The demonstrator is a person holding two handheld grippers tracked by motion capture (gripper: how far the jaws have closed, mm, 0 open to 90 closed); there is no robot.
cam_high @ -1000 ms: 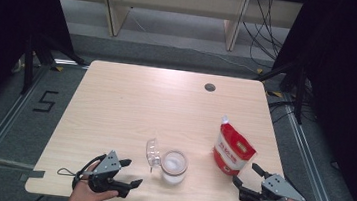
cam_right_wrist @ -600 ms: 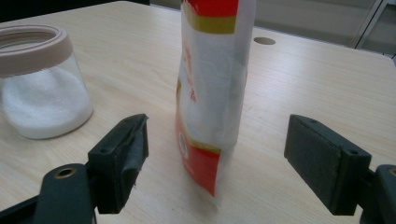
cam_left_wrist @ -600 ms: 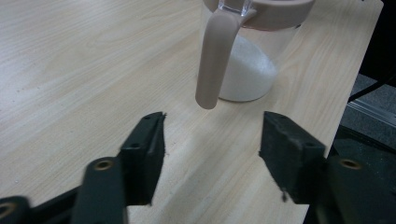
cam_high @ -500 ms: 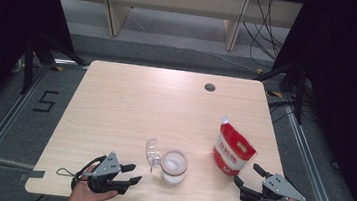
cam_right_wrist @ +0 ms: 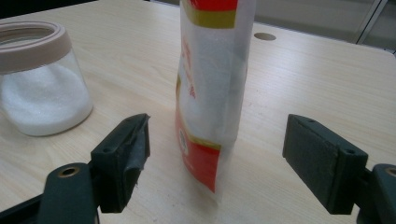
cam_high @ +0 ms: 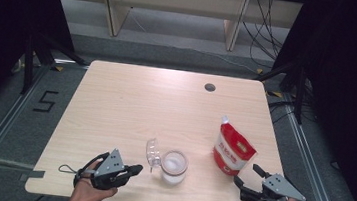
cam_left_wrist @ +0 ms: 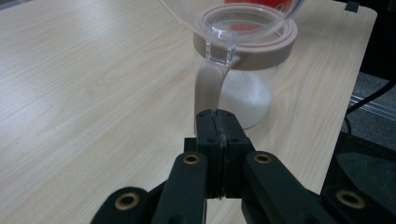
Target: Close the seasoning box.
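Both grippers wait at the near edge of the table, on either side of the glass jar.

The jar, part filled with white grains, stands upright with its clear lid tipped open at its left. The left gripper lies just left of the jar, its jaws having just closed and now pressed together with nothing between them, the tips just short of the jar's beige handle. The red and white pouch stands upright to the right of the jar, well apart from it. The right gripper sits beyond the pouch from the jar, jaws spread wide, the pouch ahead of the gap and untouched.
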